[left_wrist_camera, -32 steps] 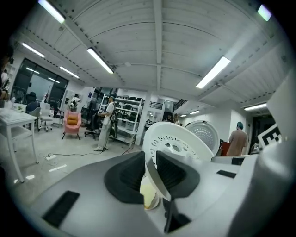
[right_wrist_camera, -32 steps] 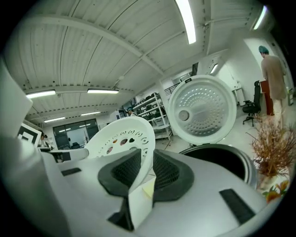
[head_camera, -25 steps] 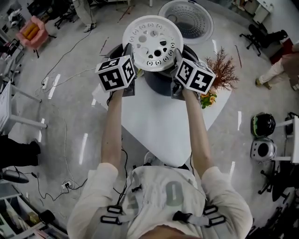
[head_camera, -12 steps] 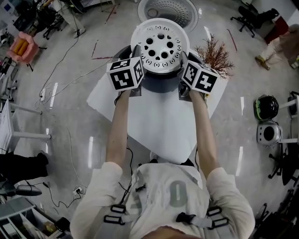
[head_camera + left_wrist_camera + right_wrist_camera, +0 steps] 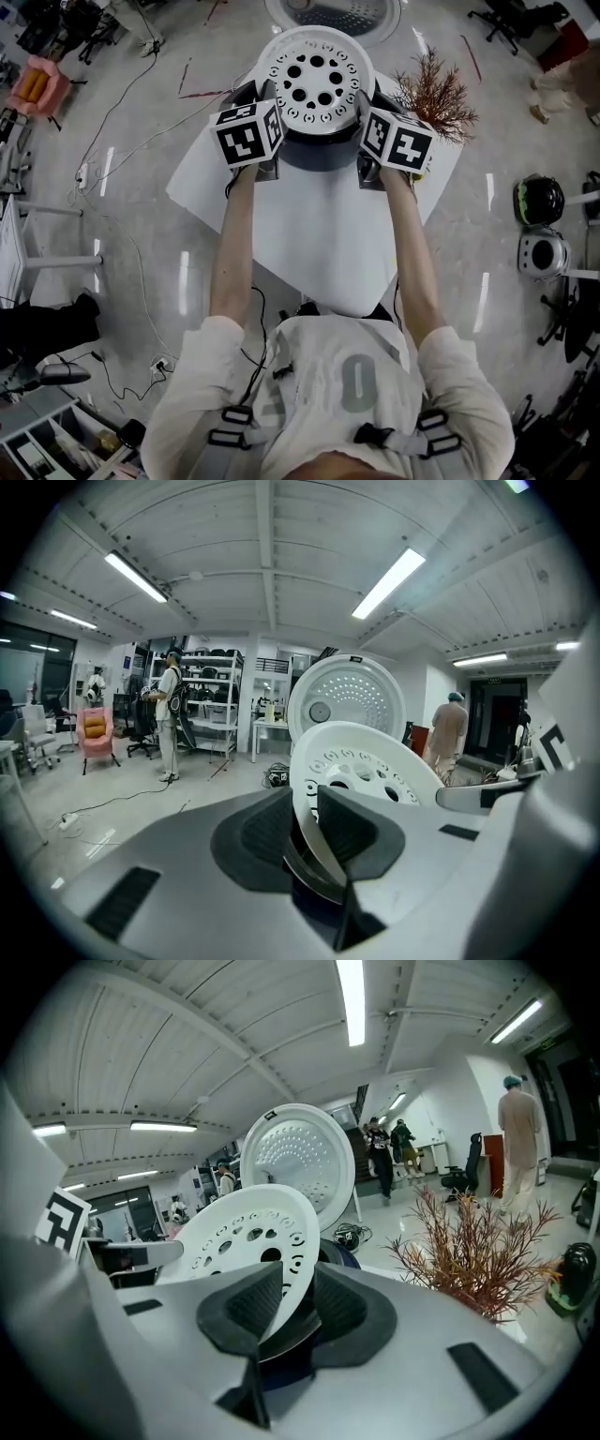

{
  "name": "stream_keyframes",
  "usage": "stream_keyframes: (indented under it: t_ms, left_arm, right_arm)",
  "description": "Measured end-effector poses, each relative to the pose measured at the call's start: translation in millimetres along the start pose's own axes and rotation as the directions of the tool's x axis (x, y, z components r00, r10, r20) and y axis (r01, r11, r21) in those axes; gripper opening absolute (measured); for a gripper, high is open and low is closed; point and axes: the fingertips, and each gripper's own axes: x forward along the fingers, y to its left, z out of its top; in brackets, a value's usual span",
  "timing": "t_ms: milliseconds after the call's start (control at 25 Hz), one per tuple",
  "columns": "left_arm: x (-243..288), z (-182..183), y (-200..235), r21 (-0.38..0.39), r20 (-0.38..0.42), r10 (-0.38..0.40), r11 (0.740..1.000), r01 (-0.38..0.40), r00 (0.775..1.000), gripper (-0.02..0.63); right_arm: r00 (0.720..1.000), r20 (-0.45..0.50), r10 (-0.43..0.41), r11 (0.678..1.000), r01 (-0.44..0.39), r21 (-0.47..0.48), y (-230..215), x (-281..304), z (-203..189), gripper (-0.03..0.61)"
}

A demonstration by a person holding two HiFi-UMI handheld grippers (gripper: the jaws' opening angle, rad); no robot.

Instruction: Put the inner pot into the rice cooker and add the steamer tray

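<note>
On worktop, toward 12 o'clock edge: rice cooker. Over its mouth: steamer tray, inner pot rim just beneath. At tray's 9 o'clock rim: left hand-held gripper, rim between jaws. At 3 o'clock rim: right hand-held gripper, same. Behind cooker, 12 o'clock: open lid, upright. At cooker's 2 o'clock, on worktop: dried plant. Well off worktop, 3 o'clock: two round objects. Far off, 10 o'clock: armchair.

The white round steamer tray, pierced with round holes and slots, sits over the mouth of the dark rice cooker at the white bench's far end. Its rim is pinched between the left claw and the right claw. The grey inner pot rim shows just beneath, and the cooker's lid stands open behind.
</note>
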Motion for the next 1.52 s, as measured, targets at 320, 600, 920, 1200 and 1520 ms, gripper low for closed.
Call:
stream_keyframes:
  t_ms: [320,600,920,1200,1520]
  left_arm:
    - [23,-18,5,0.009,-0.042,0.021,1.000,-0.021,0.999,0.084]
    - [39,-29,13,0.010,-0.081,0.019,1.000,-0.018,0.997,0.084]
    - [48,-36,14,0.025,-0.110,0.024,0.999,-0.021,0.994,0.086]
    - [49,-35,14,0.082,-0.096,0.064,0.995,-0.057,0.993,0.087]
    - [41,-26,11,0.063,-0.123,0.035,0.998,-0.028,0.992,0.086]
  right_arm:
    - [1.000,-0.024,0.000,0.999,-0.001,-0.036,-9,17,-8,0.112]
    - [0.998,-0.057,0.007,0.998,-0.011,-0.067,-9,33,-11,0.118]
    - [0.997,-0.072,0.021,0.999,-0.024,-0.039,-14,40,-16,0.123]
    - [0.998,-0.068,0.007,0.996,-0.012,-0.085,-13,40,-14,0.123]
    - [0.994,-0.097,0.045,0.997,-0.050,-0.058,-10,33,-9,0.120]
